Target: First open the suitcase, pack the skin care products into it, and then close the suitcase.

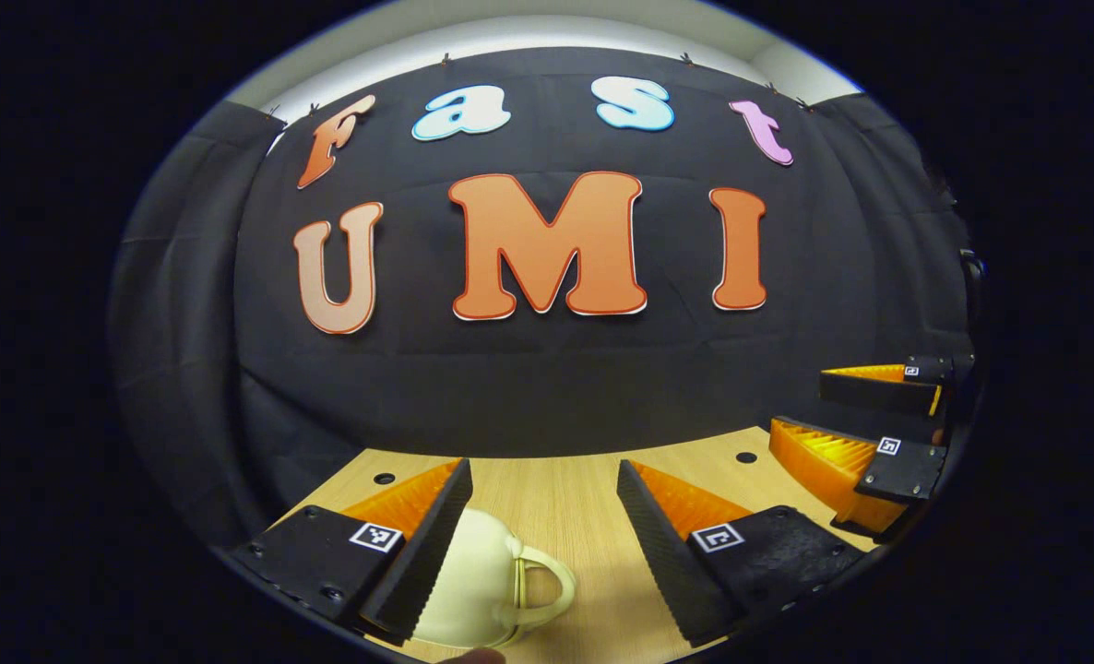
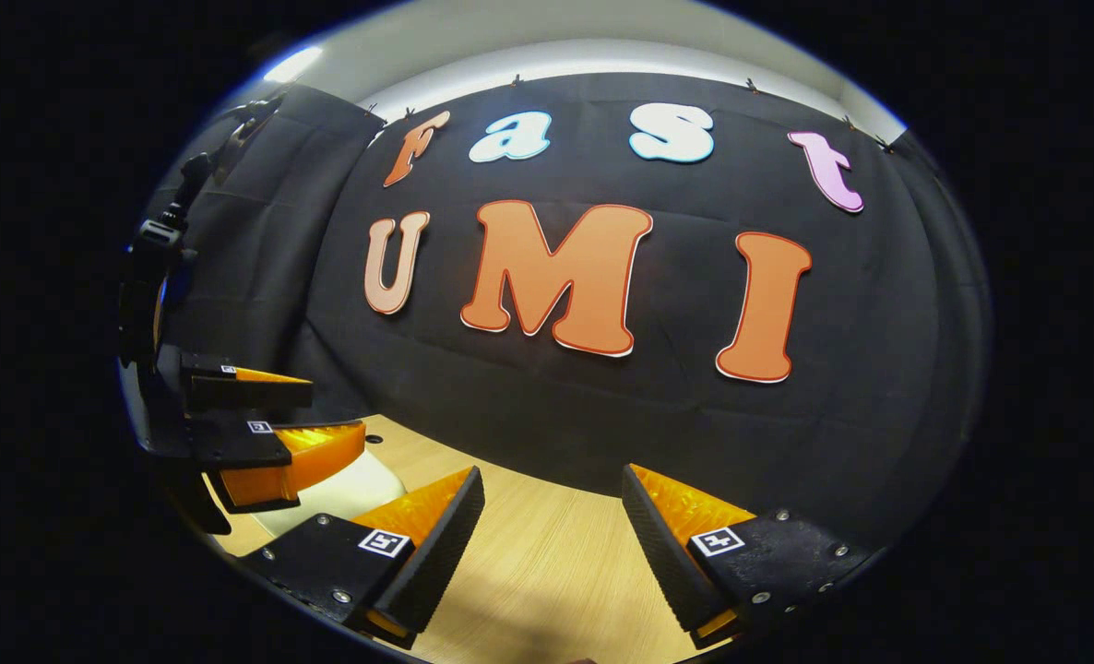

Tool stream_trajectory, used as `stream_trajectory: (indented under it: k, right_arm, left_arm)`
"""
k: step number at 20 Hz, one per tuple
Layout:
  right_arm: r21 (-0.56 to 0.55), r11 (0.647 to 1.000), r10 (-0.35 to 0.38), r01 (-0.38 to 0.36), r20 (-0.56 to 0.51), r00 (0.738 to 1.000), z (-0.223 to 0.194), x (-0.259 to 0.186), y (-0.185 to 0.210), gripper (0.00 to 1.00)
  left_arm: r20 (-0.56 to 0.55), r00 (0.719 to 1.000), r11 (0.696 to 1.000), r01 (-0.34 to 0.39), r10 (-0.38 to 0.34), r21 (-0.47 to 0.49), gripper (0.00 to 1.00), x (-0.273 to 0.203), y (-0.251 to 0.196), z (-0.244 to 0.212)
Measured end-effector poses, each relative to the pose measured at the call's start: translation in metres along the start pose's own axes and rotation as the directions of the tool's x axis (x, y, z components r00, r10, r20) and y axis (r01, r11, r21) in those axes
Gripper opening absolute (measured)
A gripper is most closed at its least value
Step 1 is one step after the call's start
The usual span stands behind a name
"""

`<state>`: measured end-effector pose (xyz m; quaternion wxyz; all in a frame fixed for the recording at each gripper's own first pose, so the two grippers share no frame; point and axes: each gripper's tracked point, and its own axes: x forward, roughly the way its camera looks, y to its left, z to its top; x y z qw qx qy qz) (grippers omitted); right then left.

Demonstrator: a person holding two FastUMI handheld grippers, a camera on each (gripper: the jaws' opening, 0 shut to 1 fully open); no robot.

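Cream suitcase (image 1: 473,581) with loop handle lies on the bench (image 1: 556,503), near, between the released left gripper (image 1: 547,526); shell likely stiff, light, slick, so take the handle; right gripper (image 2: 552,539) released, empty.

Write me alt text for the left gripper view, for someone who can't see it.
The left gripper hovers open over a light wooden table, with a cream-coloured cup lying on the table between its fingers, handle pointing right, nearer the left finger. The right gripper is farther off at the right edge, also open, with the booth's black cloth wall behind.
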<state>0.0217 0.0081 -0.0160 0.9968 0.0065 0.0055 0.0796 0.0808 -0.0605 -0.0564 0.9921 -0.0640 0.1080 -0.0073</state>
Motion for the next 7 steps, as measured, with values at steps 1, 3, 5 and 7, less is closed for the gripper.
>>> stream_trajectory:
  k: [1, 3, 5, 7]
  right_arm:
    - [-0.005, 1.000, -0.011, 0.011, -0.001, 1.000, -0.001, -0.001, -0.003, 0.95]
    - [0.000, 1.000, -0.006, 0.006, 0.000, 1.000, 0.000, -0.002, -0.004, 0.95]
    - [0.013, 1.000, -0.008, 0.008, 0.009, 1.000, 0.002, -0.001, -0.005, 0.95]
    - [0.020, 1.000, -0.011, 0.011, 0.008, 1.000, 0.000, 0.000, -0.005, 0.95]
  left_arm:
    - [0.000, 1.000, 1.000, 0.007, -0.007, 0.002, 0.98, 0.000, -0.002, -0.003]
    - [0.024, 1.000, 0.999, -0.015, 0.014, 0.038, 0.98, 0.002, 0.004, -0.001]
    - [0.010, 0.995, 0.986, -0.101, 0.100, 0.135, 0.97, 0.002, 0.024, -0.008]
    - [-0.022, 0.998, 0.993, -0.060, 0.062, 0.097, 0.97, 0.007, 0.016, -0.020]
